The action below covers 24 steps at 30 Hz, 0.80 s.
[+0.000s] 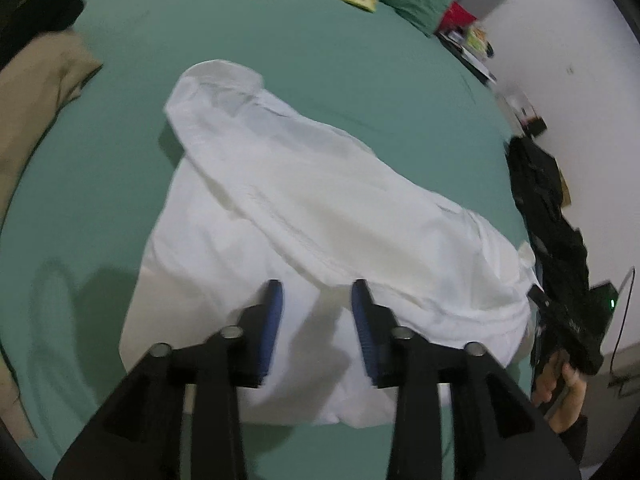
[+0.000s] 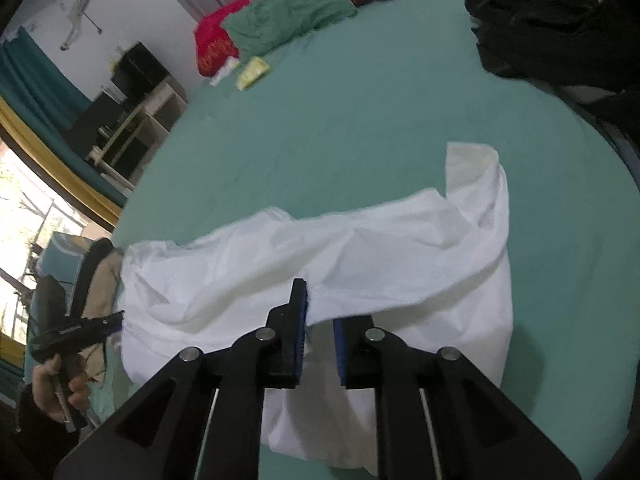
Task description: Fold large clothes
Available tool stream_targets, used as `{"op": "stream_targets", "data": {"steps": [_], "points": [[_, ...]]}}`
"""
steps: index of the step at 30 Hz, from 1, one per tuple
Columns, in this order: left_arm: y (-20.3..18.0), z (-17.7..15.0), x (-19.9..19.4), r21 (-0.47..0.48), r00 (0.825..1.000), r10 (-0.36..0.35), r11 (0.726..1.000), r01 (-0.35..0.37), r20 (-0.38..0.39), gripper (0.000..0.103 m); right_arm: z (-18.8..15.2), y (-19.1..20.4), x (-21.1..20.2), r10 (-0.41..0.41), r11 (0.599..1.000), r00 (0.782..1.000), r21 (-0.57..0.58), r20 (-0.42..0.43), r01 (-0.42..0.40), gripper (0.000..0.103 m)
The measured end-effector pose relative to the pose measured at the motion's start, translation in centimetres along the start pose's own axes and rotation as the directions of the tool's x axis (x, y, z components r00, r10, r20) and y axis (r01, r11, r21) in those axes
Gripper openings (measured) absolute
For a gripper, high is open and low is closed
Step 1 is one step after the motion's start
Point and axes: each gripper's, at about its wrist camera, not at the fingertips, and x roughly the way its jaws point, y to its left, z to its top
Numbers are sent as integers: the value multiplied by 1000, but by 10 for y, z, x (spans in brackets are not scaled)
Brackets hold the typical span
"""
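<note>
Both claws hung over the white garment (image 1: 304, 216) spread on the green bedsheet (image 1: 320, 60): the left gripper (image 1: 318, 294) gaped empty, the right gripper (image 2: 320, 312) pinched a fabric fold. Black clothes (image 2: 552, 20) and a green pillow (image 2: 288, 16) lay beyond, well apart.

No text, label or number is legible on anything in either view.
</note>
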Motion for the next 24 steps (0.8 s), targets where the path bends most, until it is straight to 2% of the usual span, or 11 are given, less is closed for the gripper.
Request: {"op": "stream_targets", "data": {"steps": [3, 5, 6, 7, 8, 12, 16, 21, 24], "points": [[4, 7, 8, -19, 998, -67, 998, 67, -6, 39, 3, 7, -6, 1, 998, 1000, -59, 30, 1, 12], [3, 11, 11, -11, 997, -73, 997, 73, -2, 38, 4, 11, -7, -1, 997, 999, -80, 35, 4, 5], [0, 14, 10, 4, 998, -68, 998, 68, 8, 29, 5, 12, -7, -9, 996, 999, -89, 38, 13, 3], [-3, 16, 9, 25, 998, -57, 998, 57, 19, 8, 6, 13, -7, -18, 995, 999, -99, 43, 22, 3], [-8, 18, 6, 48, 999, -38, 998, 37, 28, 5, 7, 14, -6, -21, 994, 999, -102, 44, 25, 3], [-21, 31, -14, 93, 994, -46, 995, 37, 101, 2, 21, 18, -6, -43, 988, 997, -147, 60, 52, 3], [-24, 59, -17, 94, 986, -61, 994, 47, 153, 1, 43, 23, -2, -46, 983, 996, -177, 78, 59, 3], [-33, 96, -18, 132, 970, -50, 991, 19, 236, 1, 57, 5, 17, -34, 994, 999, -103, -28, 31, 3], [-34, 115, -8, 140, 969, -33, 990, -1, 246, 1, 63, -13, 18, -23, 999, 1000, -42, -19, 22, 4]]}}
